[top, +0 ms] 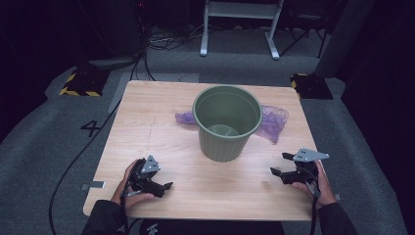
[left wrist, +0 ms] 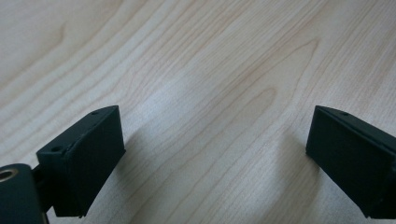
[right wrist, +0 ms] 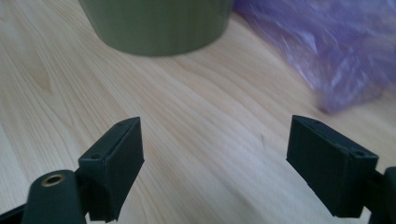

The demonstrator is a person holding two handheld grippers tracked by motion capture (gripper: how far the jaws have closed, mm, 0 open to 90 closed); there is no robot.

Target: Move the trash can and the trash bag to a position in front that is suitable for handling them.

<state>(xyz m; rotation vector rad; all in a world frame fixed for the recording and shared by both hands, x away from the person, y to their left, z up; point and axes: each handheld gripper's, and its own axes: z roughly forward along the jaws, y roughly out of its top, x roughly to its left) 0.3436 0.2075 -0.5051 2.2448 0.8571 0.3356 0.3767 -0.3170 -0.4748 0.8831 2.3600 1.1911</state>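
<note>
A green plastic bin (top: pixel 226 122) stands upright and empty in the middle of the wooden table (top: pixel 161 142). A crumpled purple plastic bag (top: pixel 271 121) lies behind it, sticking out on both sides. My left gripper (top: pixel 164 187) rests near the front left edge, open, with bare wood between its jaws (left wrist: pixel 215 154). My right gripper (top: pixel 281 164) sits at the front right, open and empty. In the right gripper view (right wrist: pixel 215 168) the bin's base (right wrist: pixel 159 25) is ahead on the left and the purple bag (right wrist: pixel 336 51) ahead on the right.
Grey carpet surrounds the table. A white metal frame (top: pixel 240 27) stands at the back. Yellow-black striped blocks (top: pixel 80 83) sit beside the far corners, and cables run along the floor on the left.
</note>
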